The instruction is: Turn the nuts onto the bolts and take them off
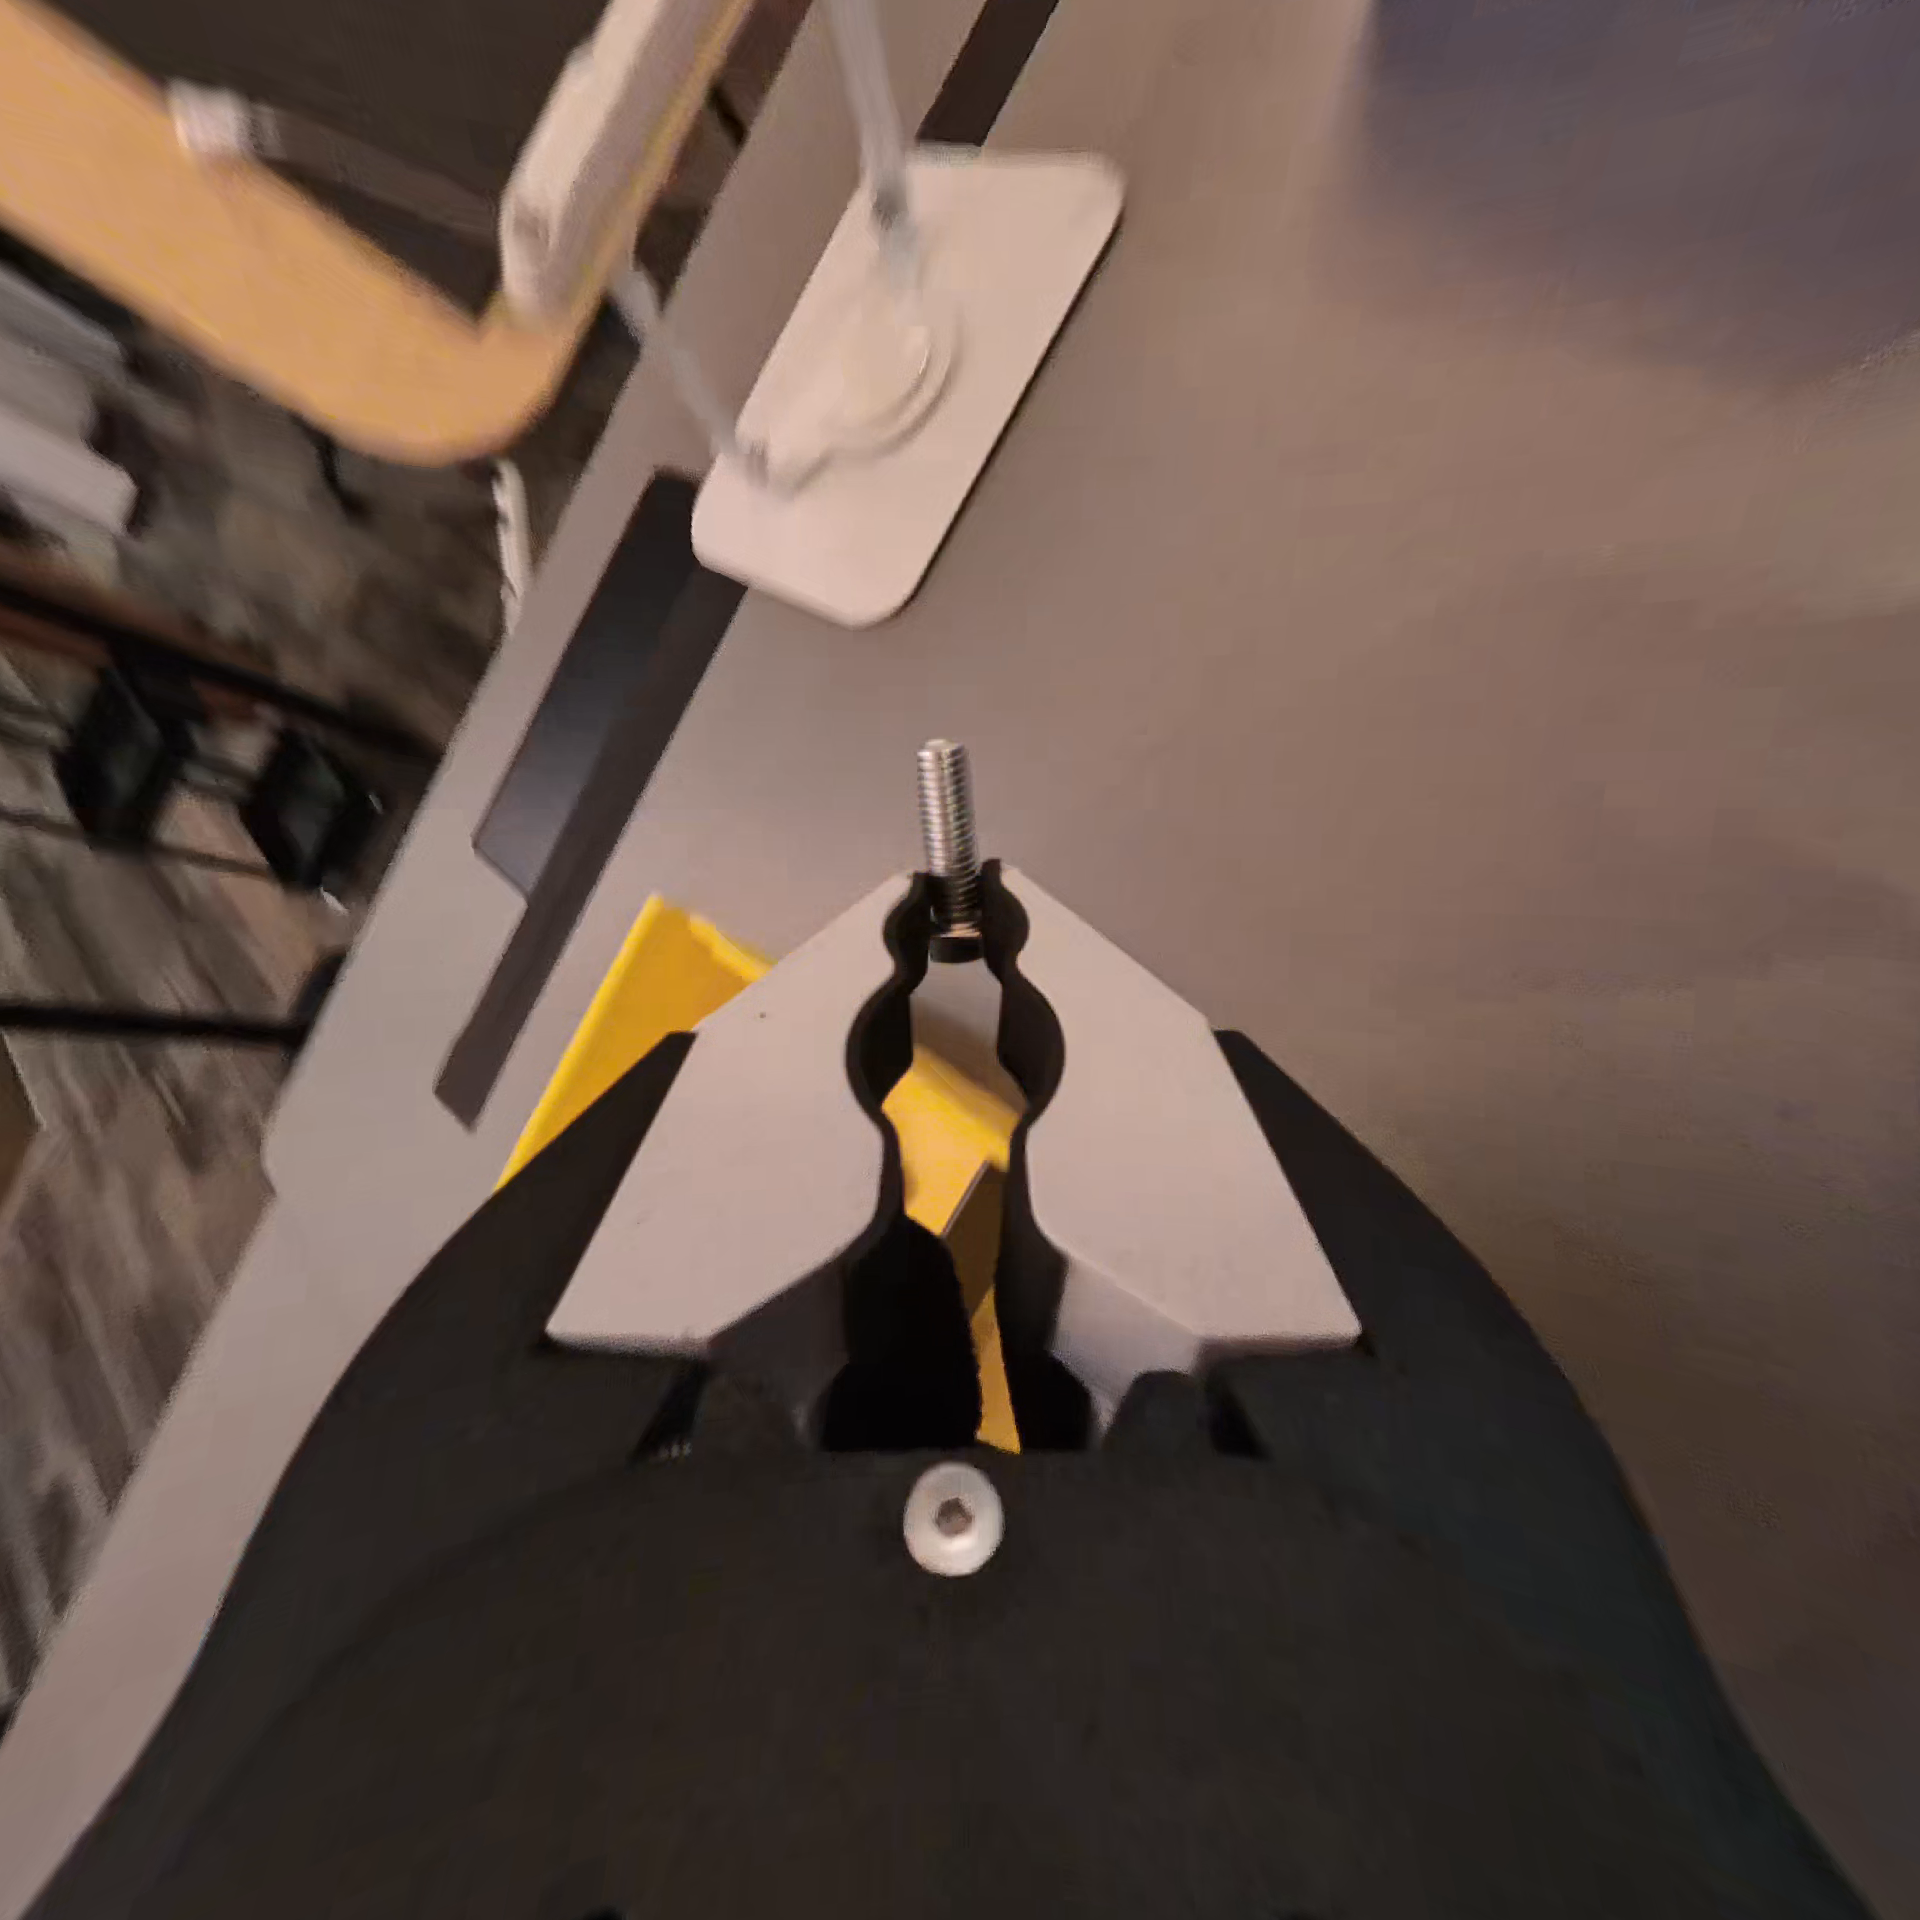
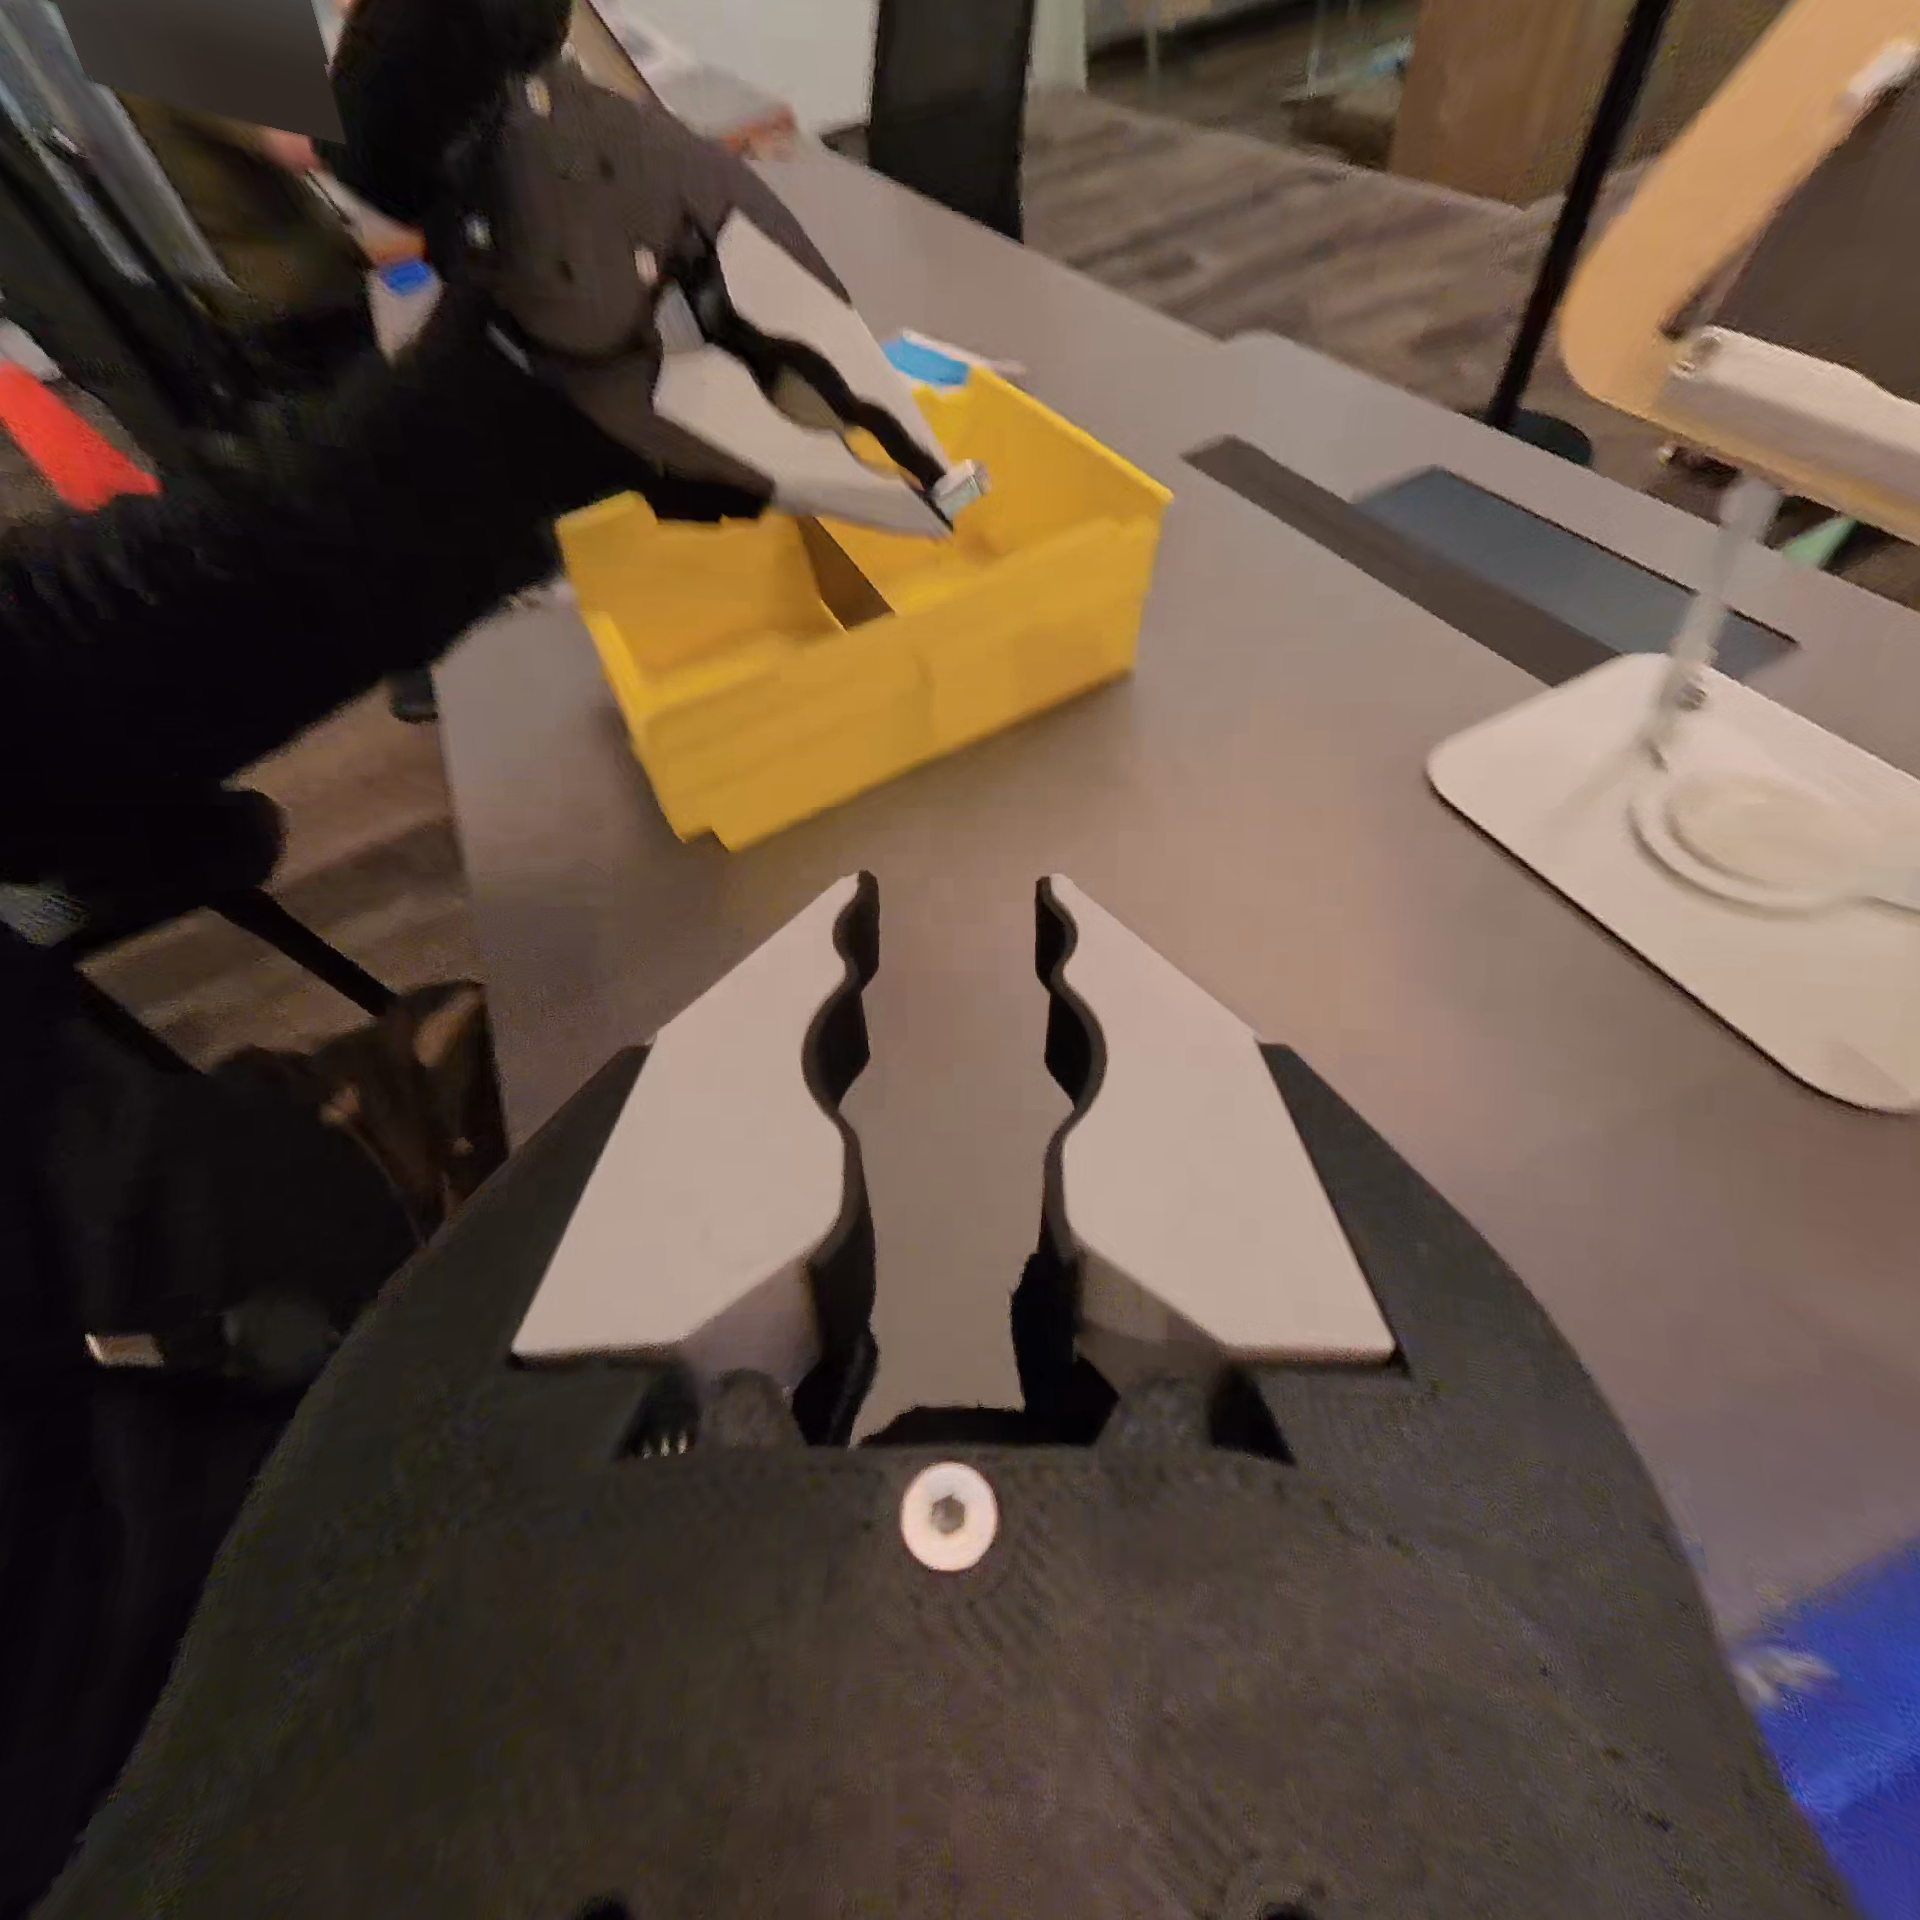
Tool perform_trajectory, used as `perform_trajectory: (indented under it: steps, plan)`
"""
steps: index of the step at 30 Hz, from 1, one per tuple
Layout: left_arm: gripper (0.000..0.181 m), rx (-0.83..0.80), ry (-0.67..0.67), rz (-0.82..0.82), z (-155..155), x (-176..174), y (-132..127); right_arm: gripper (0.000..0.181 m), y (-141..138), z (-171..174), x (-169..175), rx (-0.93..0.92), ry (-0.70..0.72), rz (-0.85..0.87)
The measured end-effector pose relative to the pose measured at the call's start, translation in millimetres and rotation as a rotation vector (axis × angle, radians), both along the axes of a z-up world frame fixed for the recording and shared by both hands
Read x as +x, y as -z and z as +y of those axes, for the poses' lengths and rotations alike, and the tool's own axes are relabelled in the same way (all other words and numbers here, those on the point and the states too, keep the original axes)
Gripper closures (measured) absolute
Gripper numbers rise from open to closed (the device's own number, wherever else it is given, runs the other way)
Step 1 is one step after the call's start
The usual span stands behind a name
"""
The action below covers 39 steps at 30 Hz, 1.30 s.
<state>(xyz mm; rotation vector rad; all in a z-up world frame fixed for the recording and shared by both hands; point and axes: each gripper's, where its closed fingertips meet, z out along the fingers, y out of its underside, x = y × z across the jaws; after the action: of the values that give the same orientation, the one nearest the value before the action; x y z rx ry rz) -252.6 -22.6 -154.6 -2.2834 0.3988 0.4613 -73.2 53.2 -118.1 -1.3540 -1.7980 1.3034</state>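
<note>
— Grey table (image 2: 1195,935) fills both views, with a yellow bin (image 2: 883,665) on it near the edge and a white stand base (image 2: 1538,821) off to the side. Where's the bolt?

— Pinched at the very tips of the left gripper (image 1: 954,904). Those tongs are pressed together on the bolt (image 1: 948,805) at its head end, and most of the threaded shank sticks out forward, bare. From the right wrist view it hangs above the bin, clear of the table.

— And the right gripper (image 2: 951,914)?

— Spread, with nothing between the fingers, hovering over bare table just this side of the bin.

— Any nut in sight?

— None I can make out. The bin's compartments are smeared with motion blur, so there may be nuts inside that I simply can't see.

— What worries you from here?

— The hold, mostly. Only the outermost notch grips the bolt, so a sideways push from a nut being started could swivel it or pop it loose, and I'd expect it to drop into the bin or roll across the table. Second, cross-threading: if the nut meets the shank tilted, it'll likely jam after the first bite. Third, a small nut may slip from those scalloped fingers (image 2: 727,1143) during the pick.

— So line up squarely and press lightly?

— That's my judgement.
</note>
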Motion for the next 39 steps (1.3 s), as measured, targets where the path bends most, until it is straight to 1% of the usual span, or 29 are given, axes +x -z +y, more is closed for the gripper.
perform_trajectory:
  steps: [2, 4, 6, 8, 10, 11, 14, 16, 20, 24, 26, 29, 31, 32, 34, 37, 39]
  plan:
    - [0.174, 0.067, 0.108, 0.017, 13, 45, -7, 0.153, -3, -18, -6, -0.053, -0.022, 0.028]
    - [0.174, 0.102, 0.185, 0.034, 22, 82, -5, 0.151, -1, -30, -10, -0.092, -0.028, 0.038]
    - [0.174, 0.131, 0.238, 0.078, 28, 108, -2, 0.150, 4, -35, -12, -0.130, -0.011, 0.039]
    - [0.174, 0.150, 0.295, 0.068, 33, 133, 4, 0.150, 6, -35, -13, -0.186, 0.025, 0.068]
    - [0.174, 0.162, 0.328, 0.099, 37, 146, 8, 0.152, 13, -32, -15, -0.221, 0.054, 0.079]
    - [0.174, 0.159, 0.341, 0.102, 39, 151, 10, 0.153, 18, -32, -15, -0.236, 0.046, 0.060]
    - [0.174, 0.150, 0.348, 0.133, 41, 155, 14, 0.155, 26, -36, -16, -0.313, 0.014, 0.024]
    - [0.174, 0.149, 0.354, 0.123, 41, 159, 15, 0.164, 28, -40, -18, -0.339, -0.004, 0.025]
    - [0.174, 0.156, 0.361, 0.129, 43, 161, 16, 0.173, 36, -39, -19, -0.339, -0.004, 0.016]
    - [0.173, 0.175, 0.374, 0.099, 46, 164, 14, 0.174, 34, -36, -16, -0.328, -0.011, 0.024]
    - [0.169, 0.158, 0.395, 0.073, 44, 166, 15, 0.174, 34, -34, -15, -0.315, -0.016, 0.018]
    - [0.164, 0.126, 0.390, 0.051, 39, 156, 12, 0.173, 41, -27, -15, -0.264, 0.010, -0.001]
    - [0.164, 0.039, 0.367, 0.029, 33, 142, 22, 0.173, 53, -13, -14, -0.177, 0.047, -0.027]
    - [0.164, 0.023, 0.352, 0.044, 30, 134, 24, 0.173, 61, -7, -12, -0.140, 0.058, -0.056]
    - [0.168, -0.026, 0.333, 0.050, 23, 120, 27, 0.173, 86, -5, -7, -0.090, 0.029, -0.181]
    - [0.169, -0.040, 0.289, 0.069, 15, 100, 19, 0.173, 131, -4, 2, 0.081, 0.005, -0.349]
    - [0.169, -0.035, 0.257, 0.053, 12, 89, 12, 0.173, 153, -6, 7, 0.179, -0.017, -0.421]
